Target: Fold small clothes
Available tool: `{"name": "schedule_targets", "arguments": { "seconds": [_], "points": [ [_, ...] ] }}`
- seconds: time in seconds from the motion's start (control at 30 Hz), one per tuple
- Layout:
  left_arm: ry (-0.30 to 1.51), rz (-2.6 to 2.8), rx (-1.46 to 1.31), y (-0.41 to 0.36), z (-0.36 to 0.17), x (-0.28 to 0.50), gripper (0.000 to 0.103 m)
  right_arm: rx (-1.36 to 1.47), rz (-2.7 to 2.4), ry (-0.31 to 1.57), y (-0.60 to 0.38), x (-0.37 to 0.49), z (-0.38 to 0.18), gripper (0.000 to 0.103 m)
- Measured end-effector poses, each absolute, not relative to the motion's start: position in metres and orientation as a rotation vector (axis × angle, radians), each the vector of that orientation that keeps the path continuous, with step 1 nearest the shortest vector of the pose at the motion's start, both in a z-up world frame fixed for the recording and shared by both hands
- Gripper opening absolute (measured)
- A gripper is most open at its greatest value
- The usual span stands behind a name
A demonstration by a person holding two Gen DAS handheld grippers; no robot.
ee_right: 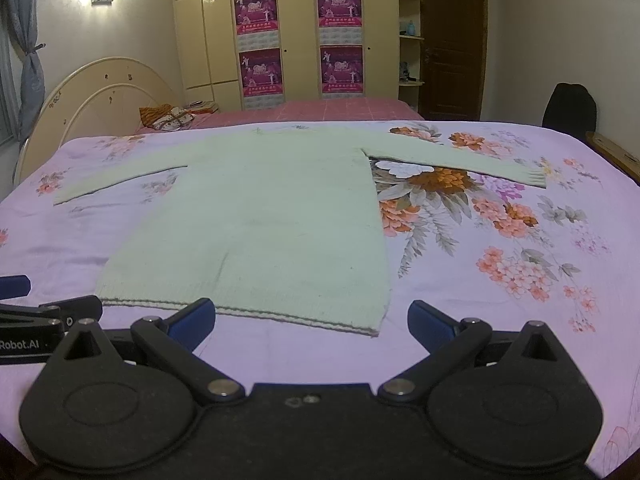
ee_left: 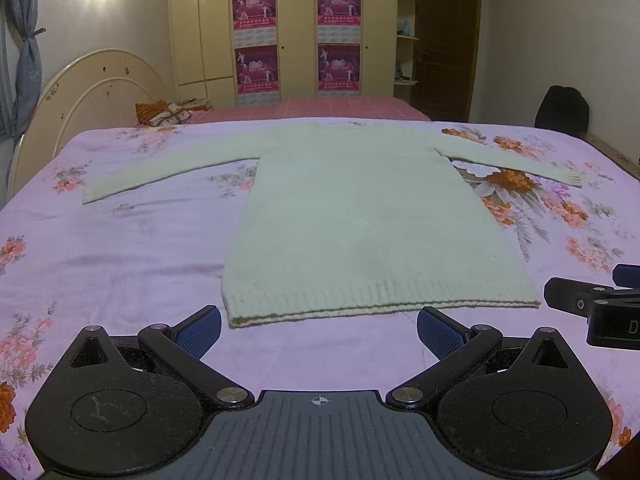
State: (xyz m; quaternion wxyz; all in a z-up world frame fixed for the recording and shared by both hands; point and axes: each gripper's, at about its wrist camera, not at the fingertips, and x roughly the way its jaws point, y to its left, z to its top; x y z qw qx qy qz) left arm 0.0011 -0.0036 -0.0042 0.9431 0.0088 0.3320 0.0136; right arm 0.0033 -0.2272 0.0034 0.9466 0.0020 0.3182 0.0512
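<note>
A pale green knit sweater lies flat on the floral purple bedsheet, both sleeves spread out sideways and the ribbed hem nearest me. My left gripper is open and empty, just short of the hem. The sweater also shows in the right wrist view. My right gripper is open and empty, over the hem's right part near its right corner. Each gripper shows at the edge of the other's view: the right one and the left one.
A cream headboard stands at the left of the bed. A second bed with a pink cover and a wardrobe with posters lie beyond. A dark chair stands at the far right, by a wooden door.
</note>
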Motion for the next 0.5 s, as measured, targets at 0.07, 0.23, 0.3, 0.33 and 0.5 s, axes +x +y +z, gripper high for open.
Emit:
{"name": "schedule_targets", "arguments": {
  "seconds": [0.07, 0.23, 0.3, 0.33, 0.5],
  "points": [
    [0.676, 0.029, 0.019, -0.0037, -0.0043, 0.001, 0.103, 0.003, 0.104, 0.648, -0.2262, 0.0035, 0.0039, 0.102],
    [0.676, 0.03, 0.02, -0.0032, -0.0048, 0.0014, 0.103, 0.003, 0.104, 0.648, -0.2262, 0.0035, 0.004, 0.102],
    [0.676, 0.03, 0.02, -0.0042, -0.0047, 0.0012, 0.103, 0.003, 0.104, 0.647, -0.2248, 0.0032, 0.0043, 0.102],
    [0.676, 0.03, 0.021, -0.0042, -0.0051, 0.0013, 0.103, 0.003, 0.103, 0.647, -0.2247, 0.0032, 0.0044, 0.102],
    [0.676, 0.031, 0.02, -0.0041, -0.0045, 0.0014, 0.103, 0.002, 0.102, 0.646, -0.2246, 0.0032, 0.0045, 0.102]
  ]
}}
